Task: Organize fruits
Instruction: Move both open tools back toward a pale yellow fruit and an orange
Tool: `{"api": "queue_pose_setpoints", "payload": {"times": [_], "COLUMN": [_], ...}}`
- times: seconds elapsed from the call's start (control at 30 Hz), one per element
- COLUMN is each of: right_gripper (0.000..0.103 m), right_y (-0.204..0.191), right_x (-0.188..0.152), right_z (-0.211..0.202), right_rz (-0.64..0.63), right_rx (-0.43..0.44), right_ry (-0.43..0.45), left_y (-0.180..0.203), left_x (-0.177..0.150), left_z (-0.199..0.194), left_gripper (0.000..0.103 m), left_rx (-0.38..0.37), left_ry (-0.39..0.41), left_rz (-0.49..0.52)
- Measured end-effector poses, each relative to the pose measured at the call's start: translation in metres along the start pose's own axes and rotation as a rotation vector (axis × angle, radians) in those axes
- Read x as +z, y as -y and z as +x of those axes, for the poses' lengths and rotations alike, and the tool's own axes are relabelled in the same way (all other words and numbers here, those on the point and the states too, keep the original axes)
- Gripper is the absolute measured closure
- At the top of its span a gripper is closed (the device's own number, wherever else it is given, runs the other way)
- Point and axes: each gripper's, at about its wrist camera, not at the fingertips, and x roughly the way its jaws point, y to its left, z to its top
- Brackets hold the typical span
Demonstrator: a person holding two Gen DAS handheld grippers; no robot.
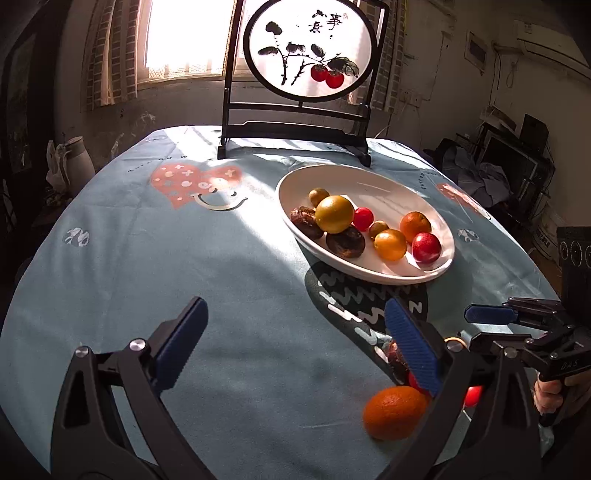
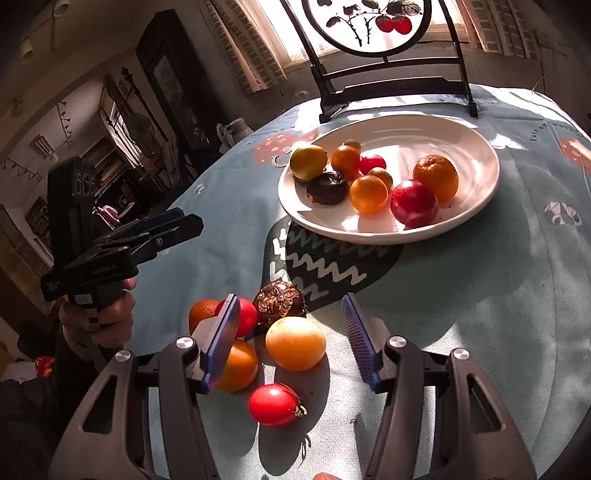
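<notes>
Fruit still loose on the cloth lies nearest the cameras. In the right wrist view the right gripper (image 2: 288,334) stands half open and empty, its ribbed blue pads on either side of a pale yellow fruit (image 2: 295,343) without pressing it; a red tomato (image 2: 275,405) lies nearer the lens, an orange fruit (image 2: 236,365) sits partly behind the left pad, and a dark wrinkled fruit (image 2: 279,302) lies just beyond. Further back, on the blue tablecloth (image 2: 480,288), the white plate (image 2: 480,192) already holds a mixed heap of fruit, with bare room along its far side. The framed fruit painting (image 2: 369,22) stands at the table's far edge.

Step in hand, as judged: gathering the loose pieces onto the plate. To do it well, centre the pads on the yellow fruit's widest part, keep clear of the orange fruit at the left pad, close gently, then lift before carrying — the pile is crowded and a nudge would roll the tomato.

The left wrist view shows what the other cannot: the left gripper (image 1: 291,343) is spread wide and holds nothing, hovering over bare cloth with a tangerine (image 1: 395,411) just beside its right finger. From the right wrist only that tool's side and the hand (image 2: 107,321) around its grip are seen, not its spread. The left view hides most of the loose pile behind its own finger — only the right view lays it out.
</notes>
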Motion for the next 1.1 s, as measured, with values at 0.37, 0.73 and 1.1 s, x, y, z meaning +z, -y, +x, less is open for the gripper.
{"api": "queue_pose_setpoints", "payload": {"times": [0.37,0.73,1.1], "right_gripper": [0.048,0.054,0.062], "right_y": [0.006,0.009,0.01], "right_x": [-0.008,-0.008,-0.009], "right_z": [0.012,0.018,0.02], "right_rz": [0.024,0.036,0.044], "right_rx": [0.01,0.008,0.028], "right_ry": [-0.074,-0.104,-0.126], "left_y": [-0.003,0.015,0.013], "left_x": [-0.004,-0.009,-0.01], "left_z": [-0.005,-0.007,-0.007], "left_gripper": [0.005,0.005,0.005], "left_rx": [-0.003,0.025,0.02], "left_ry": [0.01,0.027,0.02], "left_rz": [-0.018,0.094,0.086]}}
